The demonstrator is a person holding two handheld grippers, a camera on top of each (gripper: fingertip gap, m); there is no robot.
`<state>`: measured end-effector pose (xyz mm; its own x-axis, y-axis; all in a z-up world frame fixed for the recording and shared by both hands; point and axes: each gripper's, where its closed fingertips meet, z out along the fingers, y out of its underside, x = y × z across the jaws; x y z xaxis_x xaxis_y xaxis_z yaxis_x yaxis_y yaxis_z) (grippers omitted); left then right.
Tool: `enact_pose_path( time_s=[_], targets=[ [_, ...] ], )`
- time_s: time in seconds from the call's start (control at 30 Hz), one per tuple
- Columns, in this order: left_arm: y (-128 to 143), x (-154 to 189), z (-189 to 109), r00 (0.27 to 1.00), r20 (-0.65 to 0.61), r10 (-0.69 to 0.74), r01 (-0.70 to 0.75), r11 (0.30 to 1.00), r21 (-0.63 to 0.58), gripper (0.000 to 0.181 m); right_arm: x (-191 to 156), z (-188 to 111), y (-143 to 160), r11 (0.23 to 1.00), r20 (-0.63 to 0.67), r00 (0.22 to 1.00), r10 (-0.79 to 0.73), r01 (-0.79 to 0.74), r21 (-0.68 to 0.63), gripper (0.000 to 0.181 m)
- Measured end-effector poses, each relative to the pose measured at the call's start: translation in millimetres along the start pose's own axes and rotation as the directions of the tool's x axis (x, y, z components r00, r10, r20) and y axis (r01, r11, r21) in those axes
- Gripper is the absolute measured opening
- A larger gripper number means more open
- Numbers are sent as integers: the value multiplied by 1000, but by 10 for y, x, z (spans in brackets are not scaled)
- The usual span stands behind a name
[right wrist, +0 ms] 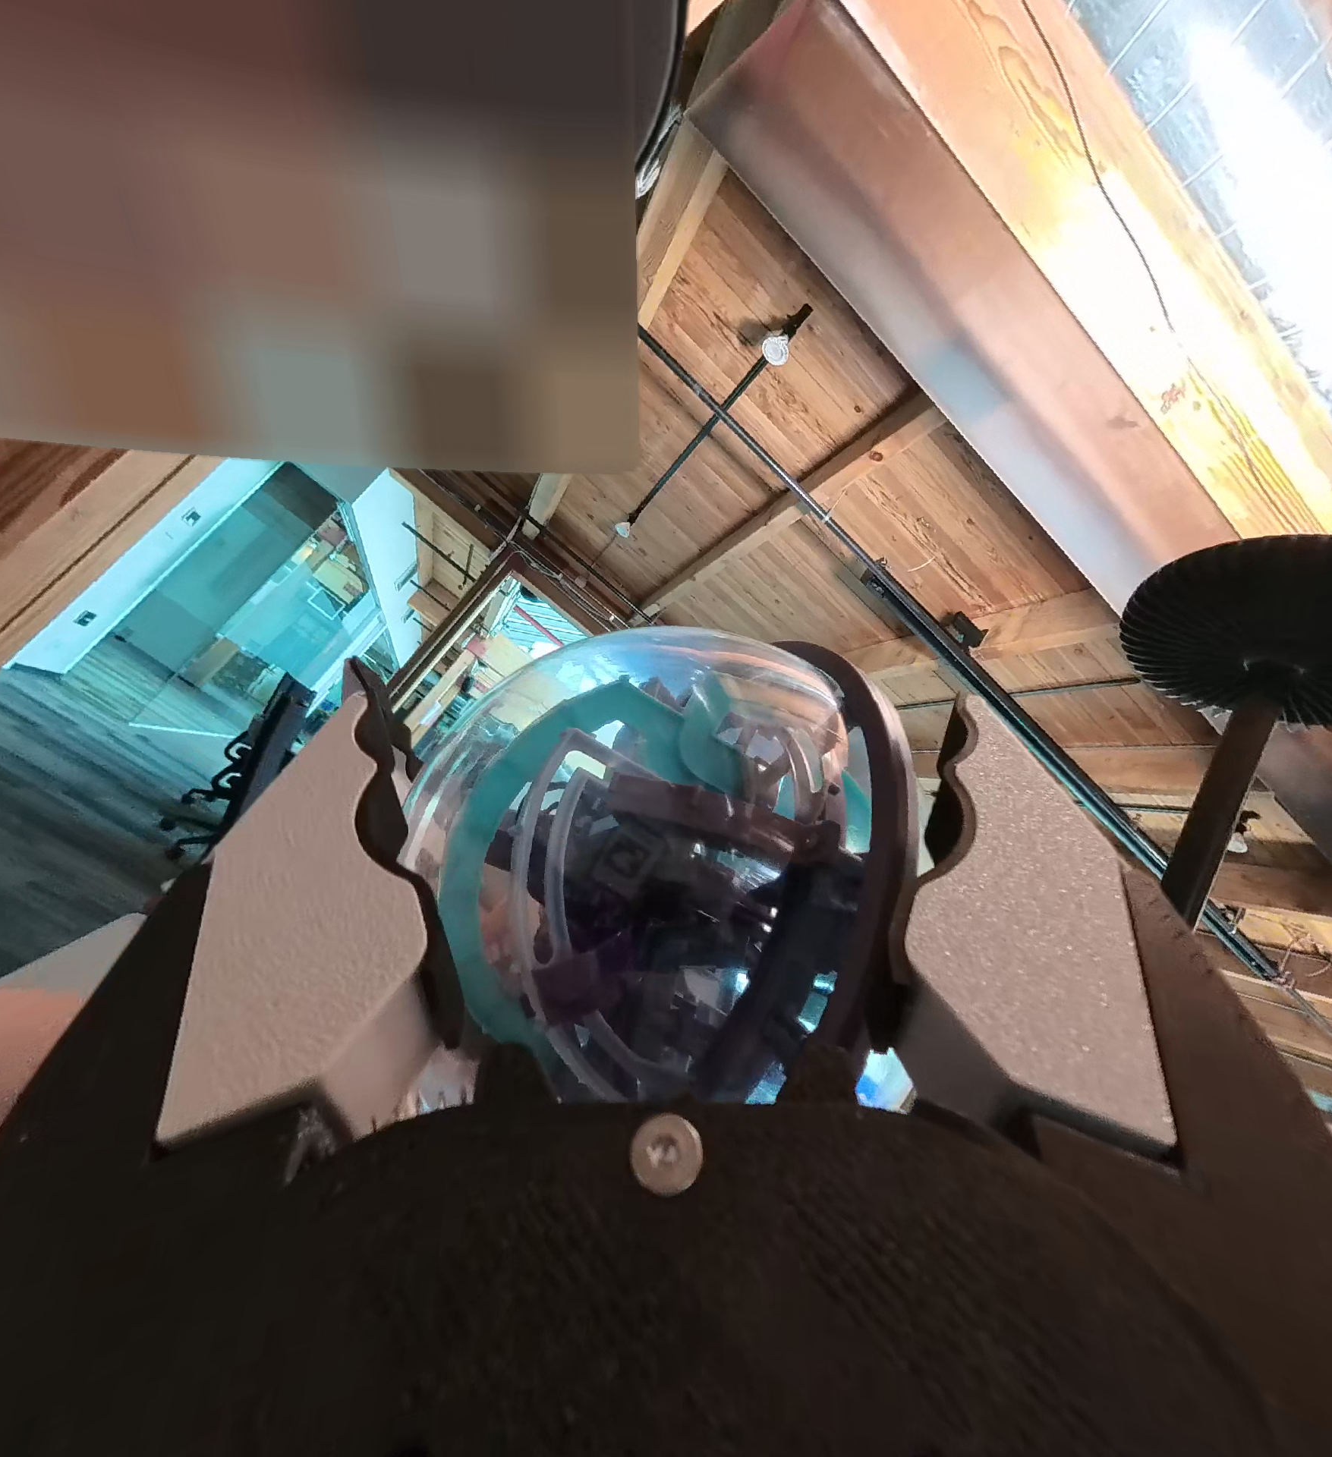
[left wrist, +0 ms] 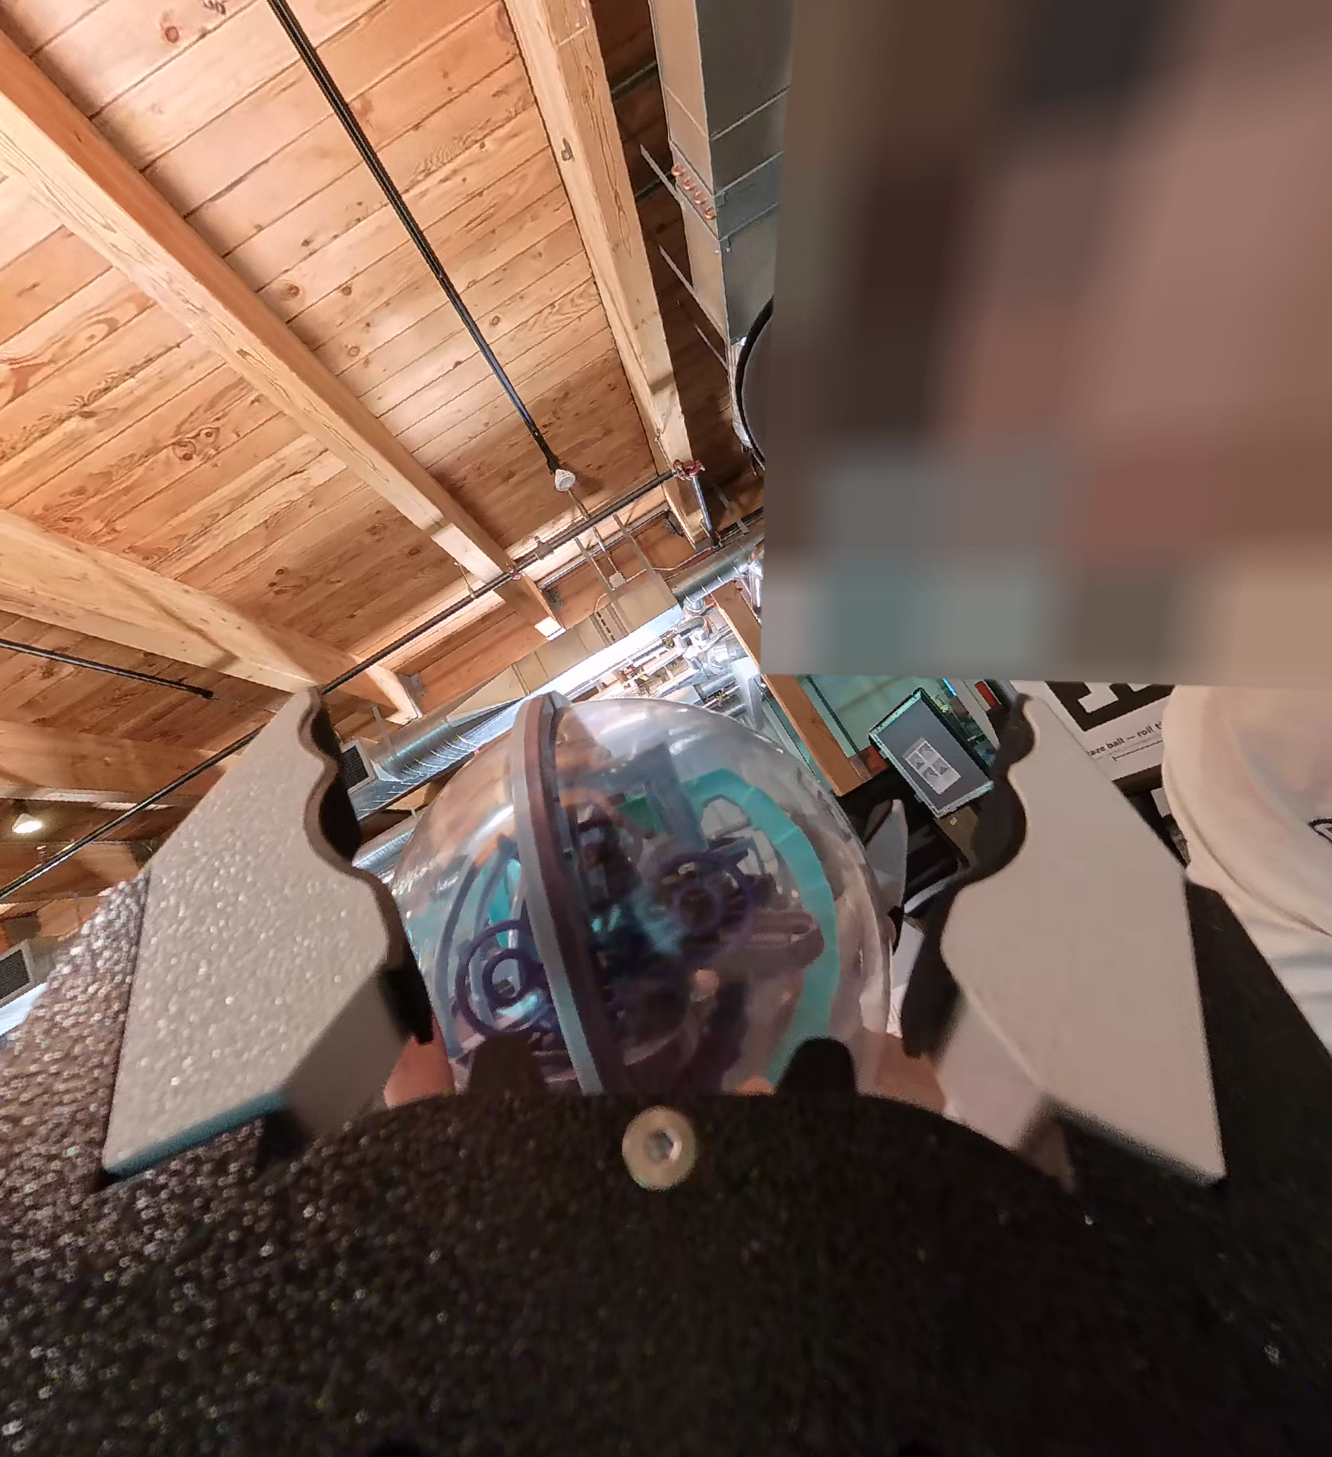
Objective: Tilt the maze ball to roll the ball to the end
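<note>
Between both grippers (left wrist: 670, 757) (right wrist: 658, 725), the maze ball (left wrist: 647, 891), wooden ceiling (left wrist: 252, 315) beyond.

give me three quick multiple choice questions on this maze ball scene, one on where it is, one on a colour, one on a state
1. Where is the maze ball in the left wrist view?
A. between the two fingers of the left hand-held gripper
B. lying on a floor
C. hanging from a ceiling beam

2. What colour is the curved track inside the clear shell in the right wrist view?
A. red
B. teal
C. yellow

3. How is the ball being held?
A. resting free on a table
B. by one hand-held gripper only
C. lifted, with the left one and the right hand-held gripper each flanking it

Answers:
1. A, its grey fingers sit on either side of the sphere.
2. B, a teal band arcs under the clear shell.
3. C, each wrist view shows the sphere between its own fingers, with the wooden ceiling behind.
</note>
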<state>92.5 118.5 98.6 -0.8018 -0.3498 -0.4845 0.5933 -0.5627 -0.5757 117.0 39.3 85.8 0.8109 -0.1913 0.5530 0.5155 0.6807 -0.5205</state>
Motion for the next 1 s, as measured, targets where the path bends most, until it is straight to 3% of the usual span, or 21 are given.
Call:
enact_pose_path(
  time_s=[0.63,0.77,1.0],
  targets=[
    [98,-60,-8,999,23,-32,33,998,-56,155,57,-13,87,1000,-25,1000,15,-16,-24,137],
    [133,-163,-19,995,85,-48,54,996,-75,155,82,-14,112,999,-41,999,3,-4,-35,136],
    [260,-512,-143,950,295,-97,148,977,-154,155,100,-5,188,989,-66,991,-114,107,-102,132]
  ],
)
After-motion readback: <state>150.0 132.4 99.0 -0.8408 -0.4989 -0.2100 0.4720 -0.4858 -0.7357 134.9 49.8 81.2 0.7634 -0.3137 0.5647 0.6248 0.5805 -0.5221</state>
